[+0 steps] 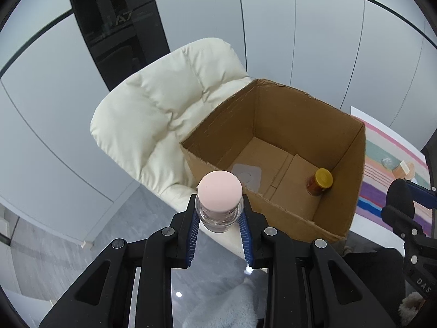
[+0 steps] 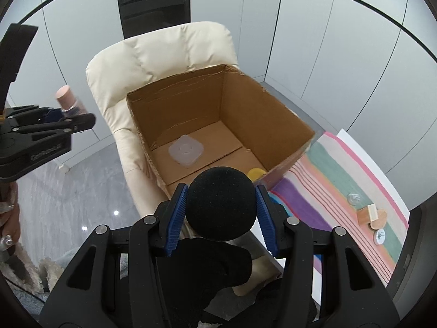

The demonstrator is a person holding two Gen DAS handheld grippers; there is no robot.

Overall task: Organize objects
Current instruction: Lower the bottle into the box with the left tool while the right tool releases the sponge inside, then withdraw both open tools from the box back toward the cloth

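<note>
My left gripper (image 1: 220, 213) is shut on a clear bottle with a pink cap (image 1: 220, 191), held just outside the near left corner of an open cardboard box (image 1: 352, 169). The same bottle (image 2: 68, 102) shows at the left in the right wrist view. My right gripper (image 2: 221, 205) is shut on a black foam-headed microphone (image 2: 221, 202), held over the box's (image 2: 286, 125) near rim. In the box lie a jar with a yellow lid (image 1: 320, 181) and a clear square lid (image 2: 186, 150).
The box rests on a cream padded chair (image 1: 164, 114). To its right lies a striped cloth (image 2: 341, 169) with a small clear object (image 2: 353, 199), wooden blocks (image 2: 371, 214) and a round white tin (image 2: 380, 236). Grey floor lies below left.
</note>
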